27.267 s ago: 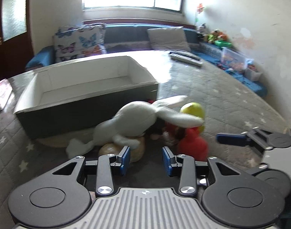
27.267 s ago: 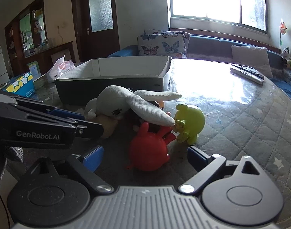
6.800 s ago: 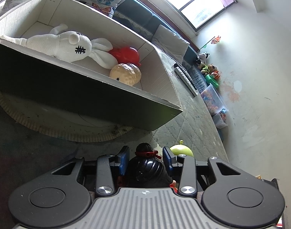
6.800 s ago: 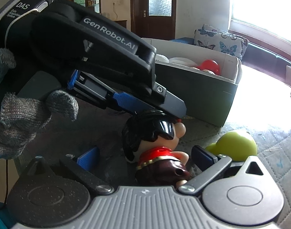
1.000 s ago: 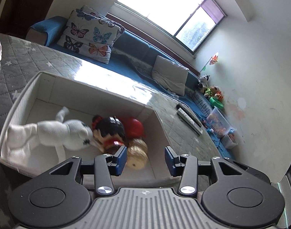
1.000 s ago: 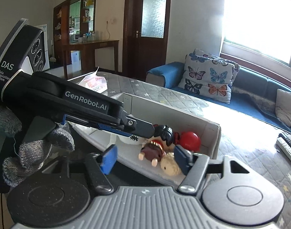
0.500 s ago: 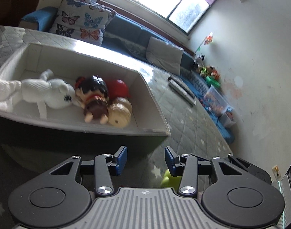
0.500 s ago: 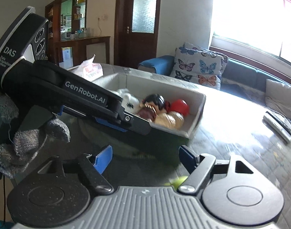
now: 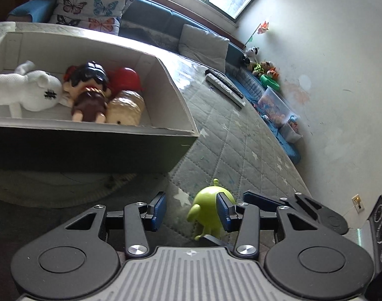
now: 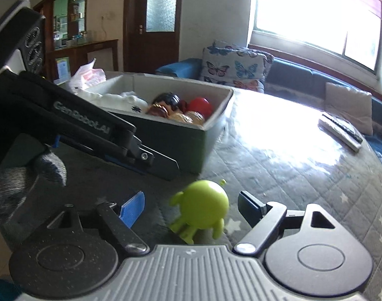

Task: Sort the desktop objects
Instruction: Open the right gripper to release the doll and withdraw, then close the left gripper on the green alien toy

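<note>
The green toy (image 10: 202, 207), the last figure outside the box (image 9: 95, 135), stands on the quilted surface (image 10: 291, 165) just off the box's near corner, framed between the spread blue pads of the right tongs (image 10: 191, 207), whose jaws have just been opening and press on nothing. The left tongs (image 9: 189, 210) hang beside the toy as well, jaws moderately apart and empty, one pad at the toy's flank; whether it touches cannot be told. A gloved hand (image 10: 18, 183) steadies the left tool. Inside the box lie a white plush rabbit (image 9: 25, 91), a dark-haired doll (image 9: 89, 92), a red ball figure (image 9: 125, 76) and a tan round toy (image 9: 125, 106). Beyond the box, remote controls (image 9: 224, 86) rest on the surface. Doing this step well likely means centring the round body between the right pads, closing across its widest part rather than a thin limb, and drawing the left tongs clear so the two tools do not collide during the lift over the box wall.
</note>
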{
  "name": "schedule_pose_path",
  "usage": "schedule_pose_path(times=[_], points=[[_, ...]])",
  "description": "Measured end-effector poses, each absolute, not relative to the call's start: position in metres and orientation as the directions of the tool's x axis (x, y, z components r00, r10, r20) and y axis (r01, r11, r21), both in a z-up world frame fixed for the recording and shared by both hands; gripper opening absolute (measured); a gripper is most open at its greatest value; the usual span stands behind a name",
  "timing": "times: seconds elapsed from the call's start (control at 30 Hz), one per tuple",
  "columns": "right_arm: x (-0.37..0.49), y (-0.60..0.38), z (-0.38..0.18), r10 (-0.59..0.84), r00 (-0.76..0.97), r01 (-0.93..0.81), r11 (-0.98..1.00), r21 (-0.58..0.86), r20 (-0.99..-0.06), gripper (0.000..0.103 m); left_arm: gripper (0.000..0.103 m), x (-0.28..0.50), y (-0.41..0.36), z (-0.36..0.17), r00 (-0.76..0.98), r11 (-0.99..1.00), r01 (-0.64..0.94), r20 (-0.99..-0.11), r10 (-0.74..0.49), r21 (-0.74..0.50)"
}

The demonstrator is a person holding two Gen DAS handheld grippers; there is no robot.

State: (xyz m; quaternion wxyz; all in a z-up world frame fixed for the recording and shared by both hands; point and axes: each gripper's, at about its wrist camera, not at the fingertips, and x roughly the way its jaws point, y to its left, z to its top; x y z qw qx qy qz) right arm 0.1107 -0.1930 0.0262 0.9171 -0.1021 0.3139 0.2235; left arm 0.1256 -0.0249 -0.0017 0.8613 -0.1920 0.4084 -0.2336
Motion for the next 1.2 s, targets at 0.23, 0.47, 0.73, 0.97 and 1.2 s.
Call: schedule_pose_path(times=[0.23,0.47,0.73,0.97,1.2], points=[[0.114,-0.199,0.015,0.347,0.692,-0.459,0.889,-0.014,-0.633,0.084,0.046,0.132,-0.036,-0.006,0.529,0.813,0.255,-0.628,-0.570,-0.523],[0.117,-0.200,0.007,0.346,0.679,-0.450,0.893,0.004,-0.647,0.082,0.046,0.135,-0.048,-0.005,0.512,0.807,0.283,-0.630,-0.584,-0.518],[0.118,-0.202,0.006,0.357,0.673,-0.444,0.895,0.033,-0.648,0.072,0.046,0.143,-0.059,-0.010,0.485,0.800,0.285,-0.640,-0.596,-0.528],[0.123,-0.208,0.004,0.349,0.676,-0.418,0.907,0.052,-0.649,0.058,0.048,0.146,-0.062,-0.014,0.474,0.789,0.289,-0.635,-0.610,-0.543],[0.118,-0.205,0.007,0.350,0.678,-0.426,0.904,0.042,-0.647,0.056,0.047,0.139,-0.057,-0.011,0.482,0.788,0.294,-0.627,-0.611,-0.542]])
